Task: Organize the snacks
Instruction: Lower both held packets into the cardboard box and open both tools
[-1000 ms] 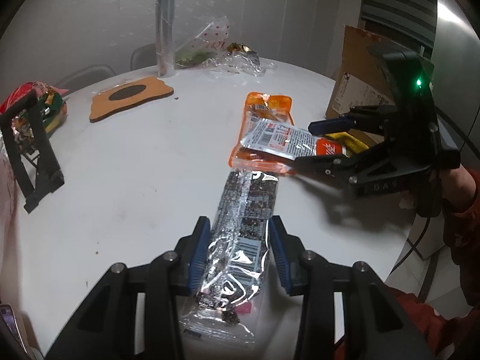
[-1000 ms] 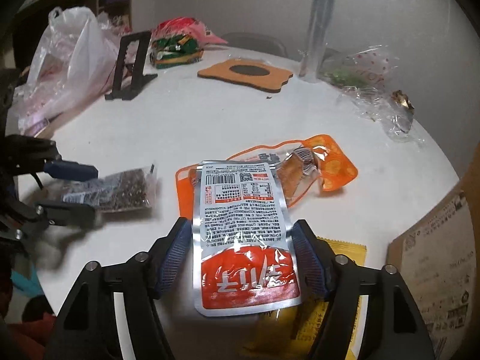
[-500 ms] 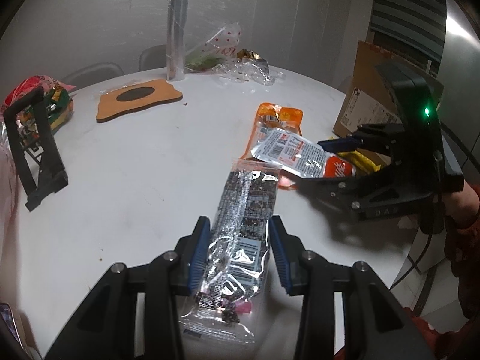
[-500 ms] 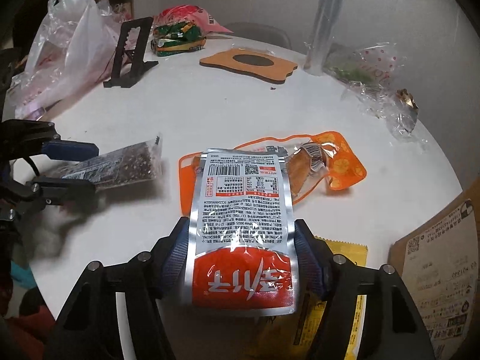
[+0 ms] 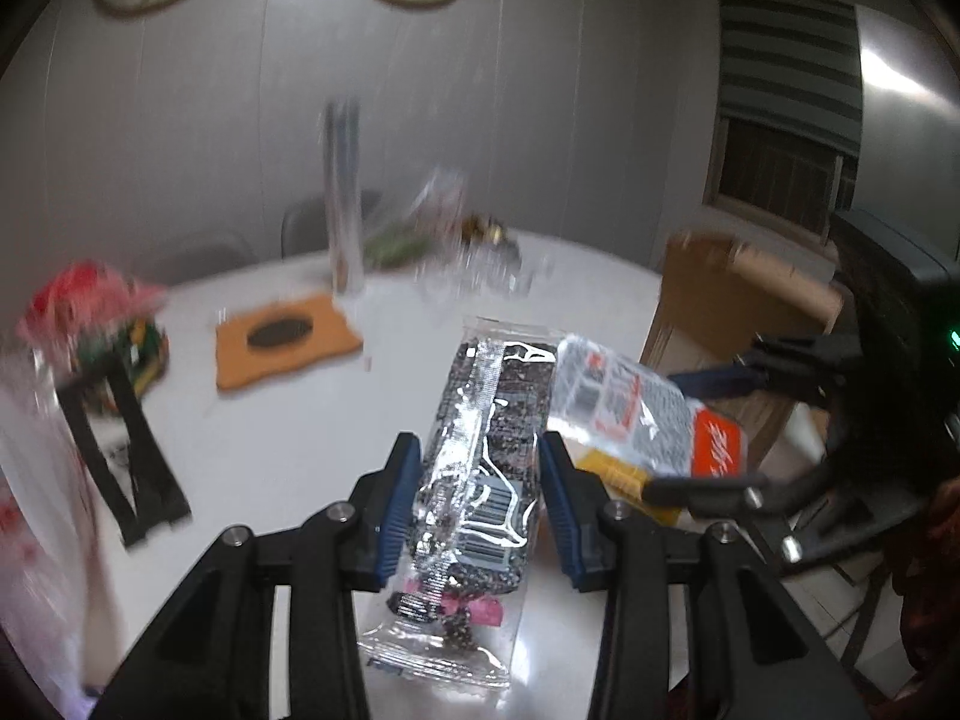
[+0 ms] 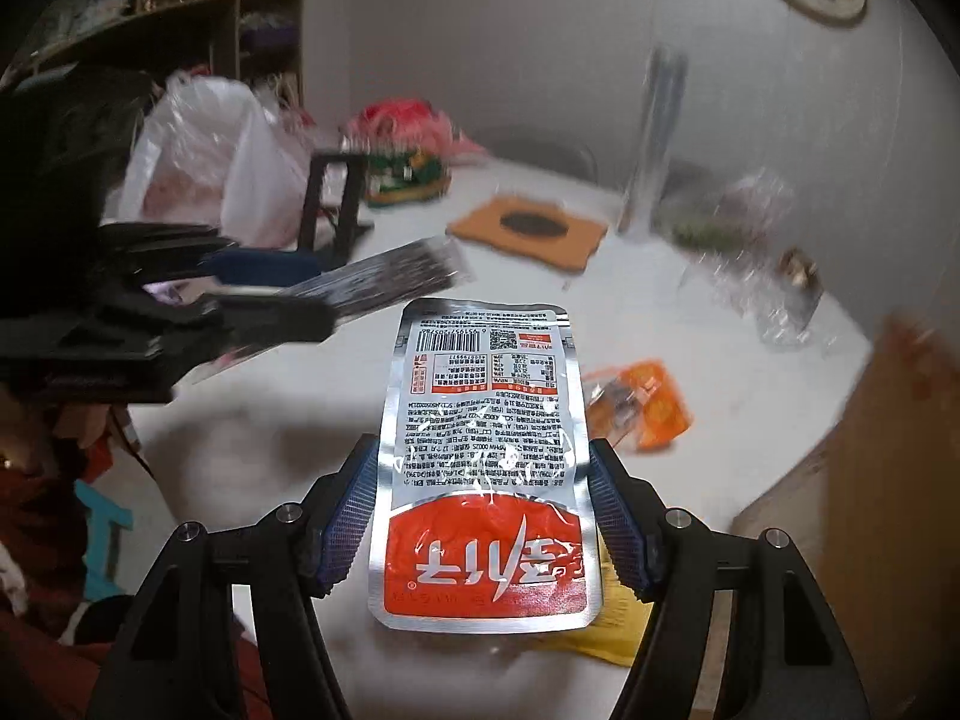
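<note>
My left gripper (image 5: 478,450) is shut on a long clear packet of dark speckled snack (image 5: 498,378) and holds it up over the white round table (image 5: 288,438). In the right wrist view the left gripper (image 6: 300,294) and its dark packet (image 6: 390,279) hang at the left. My right gripper (image 6: 483,456) is shut on a silver pouch with a red-orange panel (image 6: 486,384), also lifted off the table. The left wrist view shows the right gripper (image 5: 702,435) with the pouch (image 5: 630,402) just right of the dark packet. An orange packet (image 6: 648,408) and a yellow packet (image 6: 612,624) lie on the table below.
A brown cardboard box (image 5: 738,300) stands at the table's right edge. Farther back are an orange coaster (image 5: 282,339), a clear tube (image 5: 342,198), crumpled cellophane (image 6: 750,276), a black stand (image 5: 120,432), a red-green snack bag (image 5: 90,312) and a white plastic bag (image 6: 198,156).
Both grippers have risen from the table with their packets still held. The two packets now hang closer together, and the views have tilted up toward the wall.
</note>
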